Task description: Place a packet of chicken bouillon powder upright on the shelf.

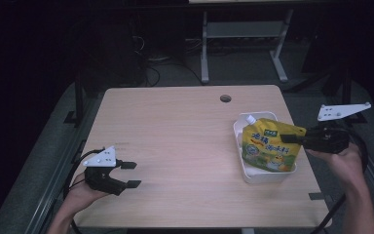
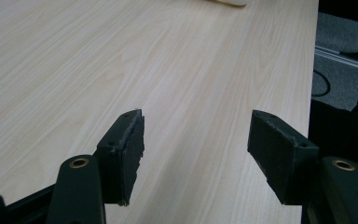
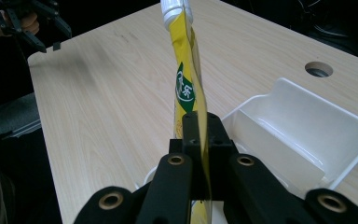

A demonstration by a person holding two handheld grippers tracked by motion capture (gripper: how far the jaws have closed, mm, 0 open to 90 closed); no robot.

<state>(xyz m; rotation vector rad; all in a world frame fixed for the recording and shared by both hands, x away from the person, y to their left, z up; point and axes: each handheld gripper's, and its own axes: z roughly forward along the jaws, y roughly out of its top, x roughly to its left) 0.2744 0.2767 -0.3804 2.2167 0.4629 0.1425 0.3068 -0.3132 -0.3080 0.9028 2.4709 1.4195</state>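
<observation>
- The yellow pouch (image 1: 269,145) stands upright in the white tray (image 1: 253,176), which sits near the table's (image 1: 175,141) right edge, toward the front right corner.
- The right gripper (image 1: 288,138) has its jaws clamped on the pouch's right-hand upper edge; the pouch's white cap (image 1: 249,119) points up and toward the far edge.
- From above, the printed front of the pouch faces the person, with green and red lettering on the yellow.
- The right gripper view shows the pouch (image 3: 189,88) edge-on, a thin sheet pinched between the two black jaws, its cap (image 3: 175,10) at the top; it also shows the tray's (image 3: 335,116) bare inside and the round hole (image 3: 319,69) in the tabletop beyond.
- The right hand (image 1: 338,158) comes in over the right edge, gripper held level and pointing left across the table.
- The left gripper (image 1: 130,174) hangs over the front left corner, jaws apart with nothing between them; the left hand (image 1: 83,192) holds it level, pointing right.
- The left gripper view shows bare wood between the two pads (image 2: 129,149) and the table's edge at the right.
</observation>
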